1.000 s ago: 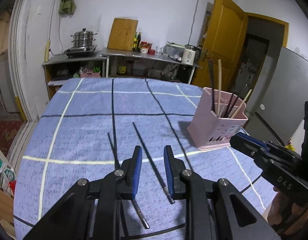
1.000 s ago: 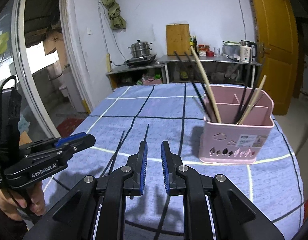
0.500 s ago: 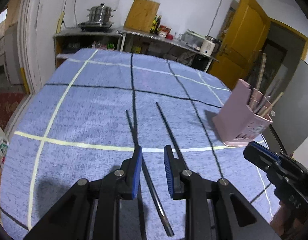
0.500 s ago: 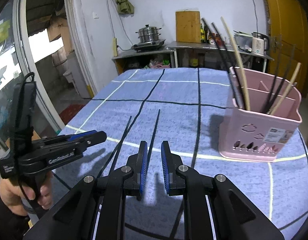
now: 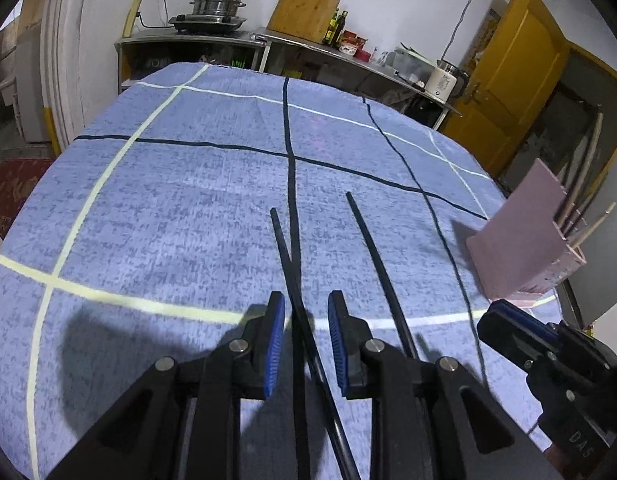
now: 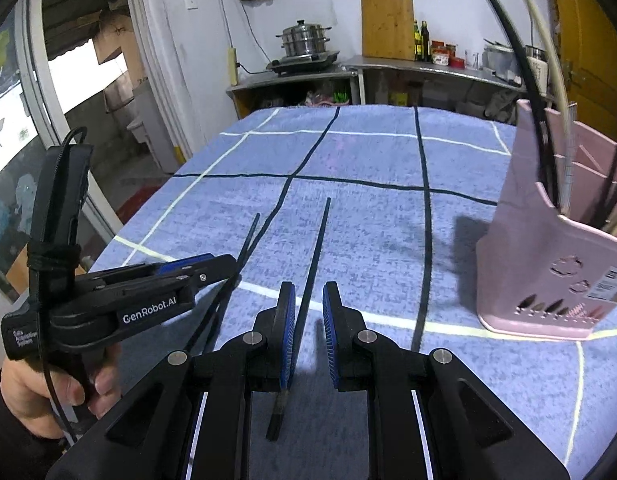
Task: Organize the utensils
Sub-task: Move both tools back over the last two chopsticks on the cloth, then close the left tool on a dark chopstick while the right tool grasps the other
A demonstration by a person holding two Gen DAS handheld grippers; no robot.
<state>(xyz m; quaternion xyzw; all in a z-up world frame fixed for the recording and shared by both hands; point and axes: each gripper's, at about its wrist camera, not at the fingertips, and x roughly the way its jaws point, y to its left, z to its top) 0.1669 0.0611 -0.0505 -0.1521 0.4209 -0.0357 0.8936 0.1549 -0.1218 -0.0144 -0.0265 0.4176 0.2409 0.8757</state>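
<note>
Two black chopsticks lie on the blue checked tablecloth (image 5: 180, 200). My left gripper (image 5: 306, 314) hangs low over the left chopstick (image 5: 283, 240), which runs between its blue pads without being pressed; the jaws stand apart. My right gripper (image 6: 309, 302) straddles the other chopstick (image 6: 318, 240) the same way, with a gap on its right side. In the right wrist view, the left gripper (image 6: 227, 267) shows over the left chopstick (image 6: 251, 234). The pink utensil holder (image 6: 548, 272) stands at the right with several chopsticks upright in it.
A person's hand (image 6: 48, 392) grips the left tool's handle at the table's near left edge. The right gripper (image 5: 494, 322) shows beside the holder (image 5: 524, 236). Beyond the table stands a counter with a steamer pot (image 6: 304, 38) and a cutting board (image 6: 387, 26).
Both grippers have sunk and moved forward towards the tablecloth. Each chopstick now lies between a pair of fingers. The jaw gaps look unchanged.
</note>
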